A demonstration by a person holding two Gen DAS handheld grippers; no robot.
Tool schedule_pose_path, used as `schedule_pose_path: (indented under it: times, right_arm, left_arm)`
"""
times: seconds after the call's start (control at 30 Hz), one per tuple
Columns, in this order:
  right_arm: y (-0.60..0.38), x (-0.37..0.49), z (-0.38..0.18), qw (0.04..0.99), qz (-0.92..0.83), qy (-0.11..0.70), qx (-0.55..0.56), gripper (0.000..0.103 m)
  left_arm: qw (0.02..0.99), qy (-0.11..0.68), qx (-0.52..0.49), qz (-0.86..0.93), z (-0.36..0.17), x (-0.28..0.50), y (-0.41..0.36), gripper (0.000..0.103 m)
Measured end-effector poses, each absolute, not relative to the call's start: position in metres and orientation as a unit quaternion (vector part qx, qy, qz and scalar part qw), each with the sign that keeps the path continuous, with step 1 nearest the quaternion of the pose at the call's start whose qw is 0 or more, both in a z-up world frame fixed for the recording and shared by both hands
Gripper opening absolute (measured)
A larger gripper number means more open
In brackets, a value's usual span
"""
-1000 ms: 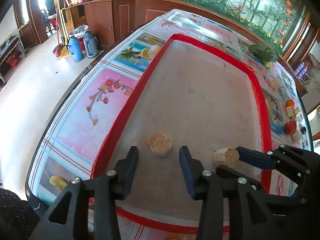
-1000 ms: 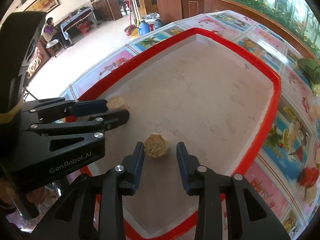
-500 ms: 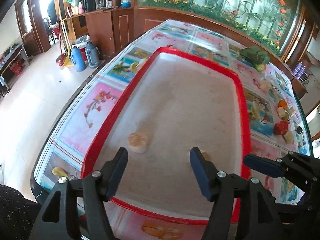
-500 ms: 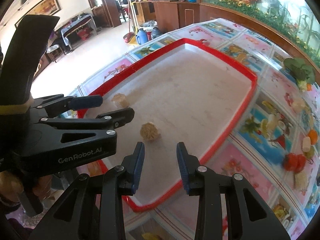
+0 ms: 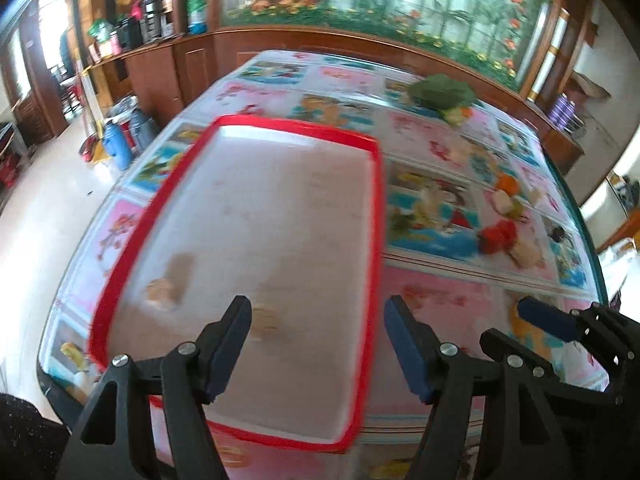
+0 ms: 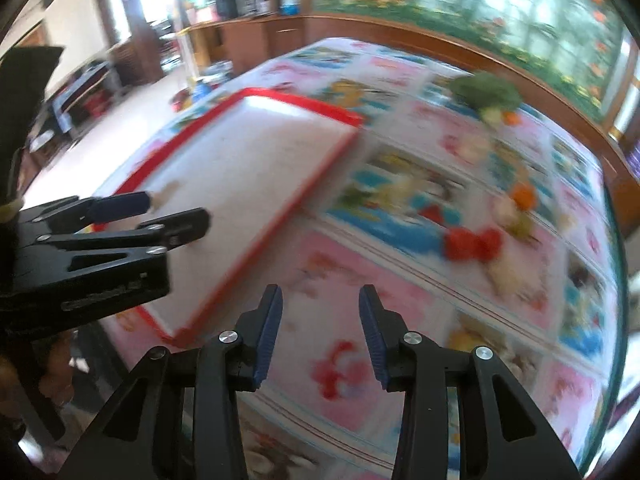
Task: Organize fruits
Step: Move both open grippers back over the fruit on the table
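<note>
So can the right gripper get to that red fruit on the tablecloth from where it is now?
Probably yes. The right gripper is empty, its jaws opening, over bare tablecloth. Nothing stands between it and the red fruit, though paler pieces crowd close around it.

You've released both tan round fruit pieces [image 5: 162, 292] onto the red-rimmed rectangular tray [image 5: 378, 216]; your left gripper [image 5: 318, 350] and right gripper [image 6: 320, 332] have lifted away rightward, jaws opening with nothing between them.
</note>
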State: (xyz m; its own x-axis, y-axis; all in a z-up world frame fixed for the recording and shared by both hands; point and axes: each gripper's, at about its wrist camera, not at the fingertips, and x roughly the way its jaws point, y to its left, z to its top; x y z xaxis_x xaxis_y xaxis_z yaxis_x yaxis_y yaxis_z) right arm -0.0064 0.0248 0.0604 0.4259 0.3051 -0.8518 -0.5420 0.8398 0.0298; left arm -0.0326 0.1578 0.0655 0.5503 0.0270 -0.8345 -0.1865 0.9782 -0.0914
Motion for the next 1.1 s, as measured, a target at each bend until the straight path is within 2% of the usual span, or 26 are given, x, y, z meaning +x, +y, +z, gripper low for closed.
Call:
schedule_pose_path:
  times: [0.13, 0.2, 0.57, 0.7, 1.1]
  right_arm:
    - [-0.012, -0.006, 0.059, 0.845, 0.216, 0.476, -0.112, 0.061]
    - [-0.035, -0.007, 0.059, 0.850, 0.203, 0.476, -0.098, 0.065]
    - [-0.128, -0.001, 0.043, 0.852, 0.145, 0.501, -0.046, 0.065]
    - [-0.147, 0.008, 0.042, 0.854, 0.158, 0.496, -0.024, 0.065]
    - [-0.114, 0.078, 0.031, 0.850, 0.240, 0.467, -0.046, 0.065]
  left_arm:
    - [0.876, 0.477, -0.069, 0.029, 0.064, -0.029, 0.122, 0.073]
    - [0.873, 0.484, -0.059, 0.012, 0.061, -0.027, 0.102, 0.076]
    - [0.859, 0.510, -0.020, -0.044, 0.049, -0.015, 0.031, 0.081]
    - [0.858, 0.512, 0.003, -0.037, 0.046, -0.006, 0.019, 0.087]
    - [0.849, 0.528, 0.020, -0.008, 0.035, 0.028, 0.030, 0.089]
